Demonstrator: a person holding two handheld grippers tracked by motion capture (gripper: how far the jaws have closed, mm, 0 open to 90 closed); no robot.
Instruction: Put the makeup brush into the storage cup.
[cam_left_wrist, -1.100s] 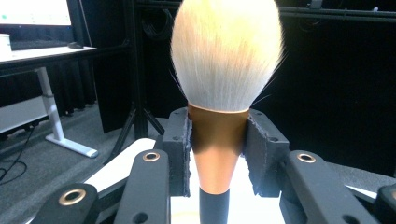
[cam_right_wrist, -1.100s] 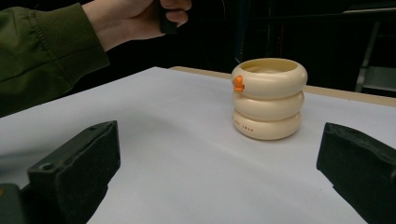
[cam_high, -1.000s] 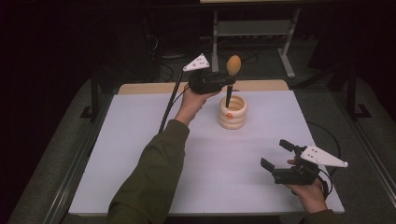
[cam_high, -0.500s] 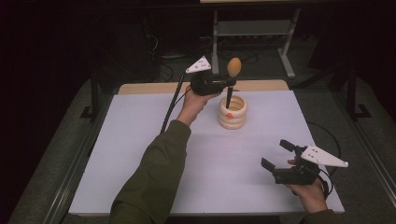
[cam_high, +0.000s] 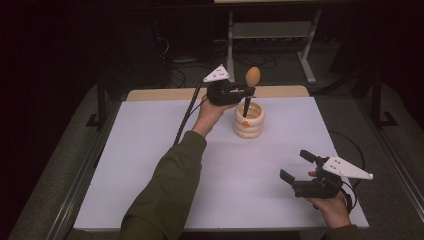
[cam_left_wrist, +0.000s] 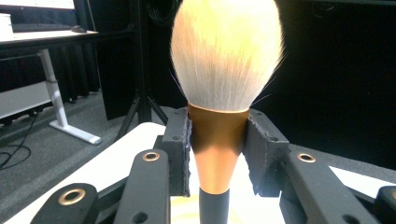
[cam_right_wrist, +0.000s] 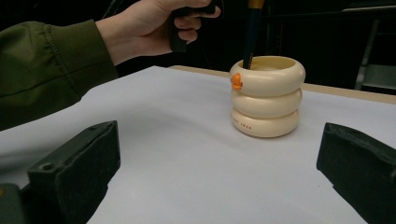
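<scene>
White sheeting covers the table (cam_high: 150, 165), with dark floor and a metal stand behind it.

At the far middle of the table a brush (cam_high: 251, 80) stands upright, its black handle reaching down into the mouth of a cream holder (cam_high: 248, 121) made of three stacked rings, with a small orange mark on its top ring. In the right gripper view the handle (cam_right_wrist: 251, 32) enters the holder (cam_right_wrist: 266, 95) just inside the near rim; whether its end touches the bottom is hidden. The pale, tan-tipped bristles point up.

The left gripper (cam_high: 246, 92) is closed on the brush: in the left gripper view both pads press the copper ferrule (cam_left_wrist: 217, 149) from either side, just below the bristles (cam_left_wrist: 227, 51). The left hand (cam_high: 210, 112), in an olive sleeve (cam_high: 167, 200), holds it above and just left of the holder.

The right gripper (cam_high: 299, 167) is well apart, near the table's front right corner, held by the right hand (cam_high: 332, 207). Its jaws are spread wide with nothing between them, facing the holder.
</scene>
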